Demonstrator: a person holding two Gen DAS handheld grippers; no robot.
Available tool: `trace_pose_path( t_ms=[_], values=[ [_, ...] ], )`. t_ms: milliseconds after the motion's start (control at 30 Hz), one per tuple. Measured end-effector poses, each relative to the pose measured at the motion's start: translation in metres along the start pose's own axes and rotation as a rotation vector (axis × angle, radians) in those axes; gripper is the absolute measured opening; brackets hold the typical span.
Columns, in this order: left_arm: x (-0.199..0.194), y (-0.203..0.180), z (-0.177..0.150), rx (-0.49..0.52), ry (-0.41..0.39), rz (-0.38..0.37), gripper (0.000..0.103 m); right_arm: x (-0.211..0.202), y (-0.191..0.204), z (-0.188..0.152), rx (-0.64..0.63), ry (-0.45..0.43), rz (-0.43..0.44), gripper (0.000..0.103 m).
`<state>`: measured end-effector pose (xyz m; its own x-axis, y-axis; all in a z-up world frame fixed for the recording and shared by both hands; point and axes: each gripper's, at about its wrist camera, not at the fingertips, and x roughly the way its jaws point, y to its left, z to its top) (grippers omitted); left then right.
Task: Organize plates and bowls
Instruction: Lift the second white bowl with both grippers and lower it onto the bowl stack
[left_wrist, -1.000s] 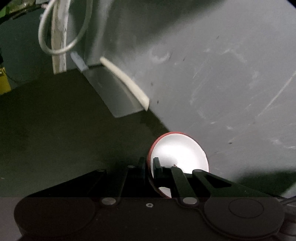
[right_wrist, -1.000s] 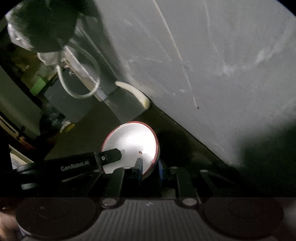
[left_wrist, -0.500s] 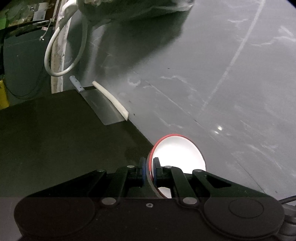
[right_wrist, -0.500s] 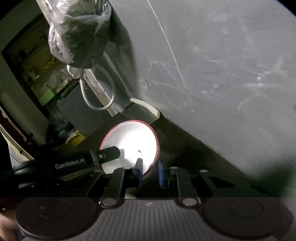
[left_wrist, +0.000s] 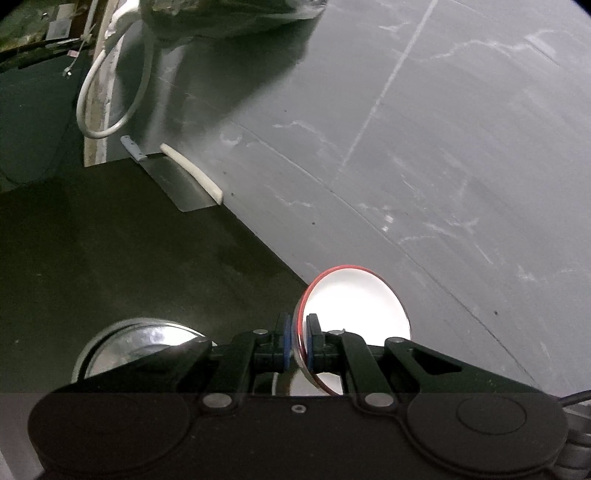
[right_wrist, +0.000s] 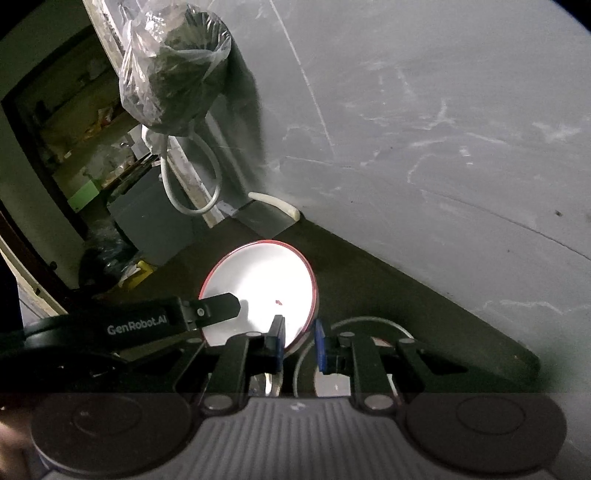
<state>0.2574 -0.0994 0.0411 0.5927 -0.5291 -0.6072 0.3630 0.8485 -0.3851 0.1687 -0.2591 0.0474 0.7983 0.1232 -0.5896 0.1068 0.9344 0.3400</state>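
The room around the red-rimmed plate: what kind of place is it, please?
Probably a plain home kitchen or washing corner. A cleaver lies on the dark counter by a scuffed grey wall, a steel bowl sits below, and a plastic bag hangs above a hose loop.

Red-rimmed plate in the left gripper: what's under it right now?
Below the red-rimmed plate, clamped by the left gripper, is the dark counter, with a steel dish to its left. Directly underneath, pale dishware edges show; gripper bodies cover the rest.
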Motion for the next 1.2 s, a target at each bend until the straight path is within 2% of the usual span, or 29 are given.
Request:
trace_pose_path(
  t_ms=[467, 767, 1200],
  values=[
    [0.014, -0.027, -0.038, 0.063, 0.077, -0.020, 0.009, -0.018, -0.034, -0.036, 0.046, 0.053, -0.055, 0.019],
    [0.033, -0.036, -0.055, 0.107, 0.136, -0.002, 0.012, -0.003, -0.059, -0.048, 0.087, 0.112, -0.048, 0.020],
    [0.063, -0.022, -0.049, 0.054, 0.178, 0.055, 0.013, 0.030, -0.069, -0.035, 0.065, 0.160, -0.025, 0.020]
  ],
)
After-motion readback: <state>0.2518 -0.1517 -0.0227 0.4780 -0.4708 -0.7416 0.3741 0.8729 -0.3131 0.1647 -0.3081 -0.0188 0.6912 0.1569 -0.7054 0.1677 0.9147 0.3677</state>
